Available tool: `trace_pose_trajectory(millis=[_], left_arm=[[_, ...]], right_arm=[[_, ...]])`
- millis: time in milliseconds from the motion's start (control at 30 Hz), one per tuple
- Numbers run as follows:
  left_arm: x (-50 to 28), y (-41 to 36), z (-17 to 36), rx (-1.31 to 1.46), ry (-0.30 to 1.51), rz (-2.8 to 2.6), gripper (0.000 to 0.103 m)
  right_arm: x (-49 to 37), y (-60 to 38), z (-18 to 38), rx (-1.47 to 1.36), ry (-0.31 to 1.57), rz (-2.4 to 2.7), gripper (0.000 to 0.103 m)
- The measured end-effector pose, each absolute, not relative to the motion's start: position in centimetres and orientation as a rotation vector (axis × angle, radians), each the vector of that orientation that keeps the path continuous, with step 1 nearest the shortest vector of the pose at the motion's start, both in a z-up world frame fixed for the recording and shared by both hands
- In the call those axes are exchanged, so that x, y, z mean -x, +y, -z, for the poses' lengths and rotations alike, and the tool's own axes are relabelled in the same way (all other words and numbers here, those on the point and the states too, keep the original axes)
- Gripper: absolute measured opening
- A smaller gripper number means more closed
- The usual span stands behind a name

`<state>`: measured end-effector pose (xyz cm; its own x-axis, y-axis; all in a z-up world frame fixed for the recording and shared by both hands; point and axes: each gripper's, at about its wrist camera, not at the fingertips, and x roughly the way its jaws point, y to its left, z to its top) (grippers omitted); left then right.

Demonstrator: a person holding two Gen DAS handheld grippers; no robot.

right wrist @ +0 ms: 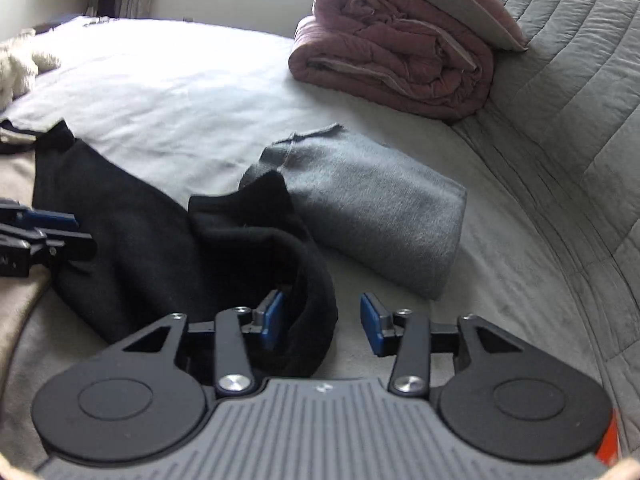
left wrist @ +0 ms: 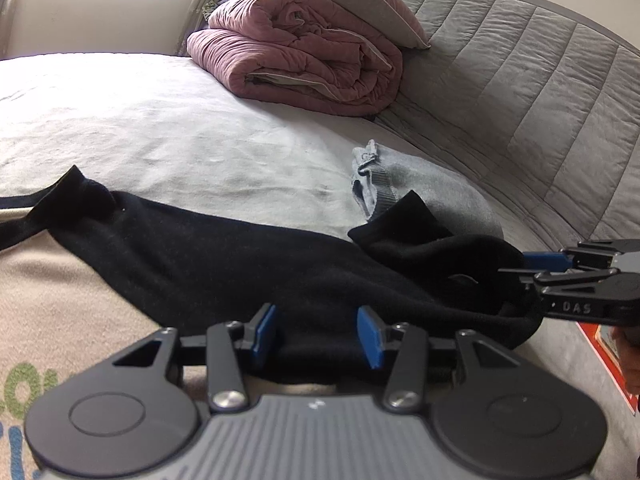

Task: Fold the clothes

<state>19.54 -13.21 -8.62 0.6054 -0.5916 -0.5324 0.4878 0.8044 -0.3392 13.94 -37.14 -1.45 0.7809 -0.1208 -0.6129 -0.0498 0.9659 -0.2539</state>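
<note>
bed: my two grippers work over a pale sheet (left wrist: 168,120), grey quilted cover (left wrist: 540,92) on the far right side
black garment: black garment (left wrist: 224,256) lies spread across the near part of the bed, one end running off to the left, the other bunched in a fold (right wrist: 256,240) on the right
left gripper: my left gripper (left wrist: 316,330) sits at the near edge of the black garment, jaws parted, cloth lying between the blue pads (left wrist: 370,336), pads not pressing on it as far as I can see
right gripper: my right gripper (right wrist: 322,326) jaws apart, released; the bunched black edge rests against the left pad (right wrist: 274,322), right pad stands clear over bare sheet
right gripper from left view: comes in from the right edge (left wrist: 532,272), tips at the bunched end of the garment
grey garment: folded grey garment (right wrist: 372,204) lies just beyond the black one, a black corner overlapping it
background: rolled pink duvet (left wrist: 296,64) with a pillow (left wrist: 352,0) on top, well apart from the clothes
</note>
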Motion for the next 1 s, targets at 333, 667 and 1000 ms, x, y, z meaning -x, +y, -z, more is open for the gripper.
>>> trace_pose_trajectory(millis=[333, 667, 1000], left_arm=[[-19.5, -13.2, 8.6, 0.168, 0.675, 0.628, 0.046], [-19.4, -13.4, 8.7, 0.155, 0.671, 0.624, 0.047], [-19.4, -13.6, 8.7, 0.145, 0.669, 0.623, 0.048]], right_arm=[[-16.0, -40.8, 1.3, -0.151, 0.494, -0.002, 0.057], [-18.3, -43.2, 4.7, -0.403, 0.564, -0.036, 0.05], [-18.5, -40.4, 5.6, -0.248, 0.533, -0.008, 0.016]])
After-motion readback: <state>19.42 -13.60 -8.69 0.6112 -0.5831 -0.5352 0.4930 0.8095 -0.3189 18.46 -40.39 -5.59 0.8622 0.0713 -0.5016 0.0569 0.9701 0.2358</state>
